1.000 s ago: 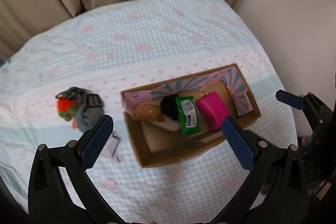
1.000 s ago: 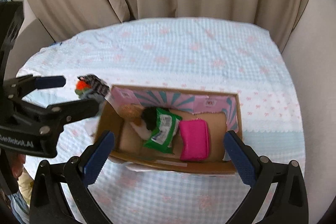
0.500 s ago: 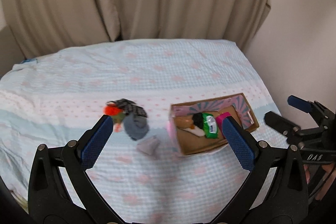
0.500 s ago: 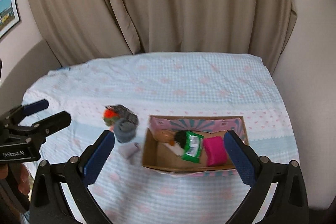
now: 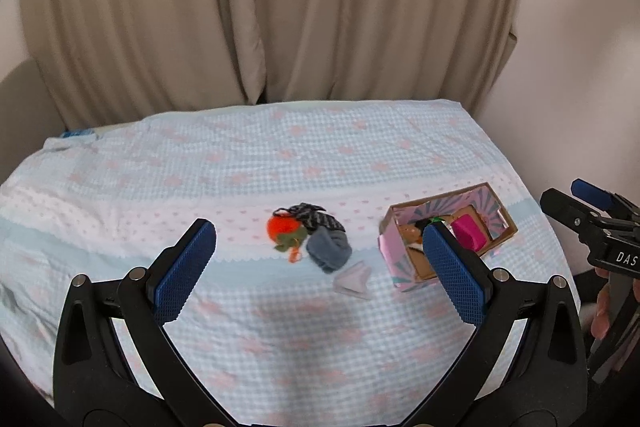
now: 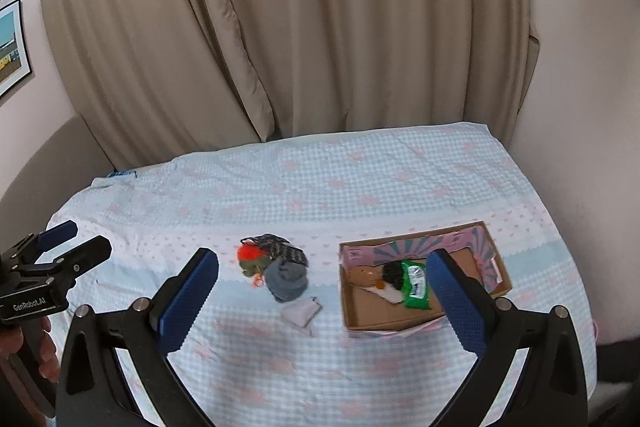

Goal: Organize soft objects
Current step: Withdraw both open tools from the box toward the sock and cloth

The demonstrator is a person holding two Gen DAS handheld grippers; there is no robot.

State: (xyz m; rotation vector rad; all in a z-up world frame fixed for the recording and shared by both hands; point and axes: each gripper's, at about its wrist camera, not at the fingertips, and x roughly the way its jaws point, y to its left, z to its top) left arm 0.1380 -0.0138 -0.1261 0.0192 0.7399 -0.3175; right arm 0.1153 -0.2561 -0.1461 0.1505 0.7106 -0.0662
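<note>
Both grippers, the left point(image 5: 320, 259) and the right point(image 6: 322, 291), now hang farther back and higher than a second ago, so the box point(image 6: 496, 269) and the loose pile point(image 6: 276, 267) look smaller beneath them.

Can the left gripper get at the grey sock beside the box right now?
Probably yes. The grey sock lies uncovered on the bedspread, outside the cardboard box, and the left gripper hangs above with jaws open and empty; only the orange pompom toy crowds it.

Box point(image 6: 420, 321) on bed holds plush point(image 6: 370, 277), green pack point(image 6: 416, 285), pink pouch point(image 5: 468, 233); sock pile point(image 6: 276, 267) lies beside it.
</note>
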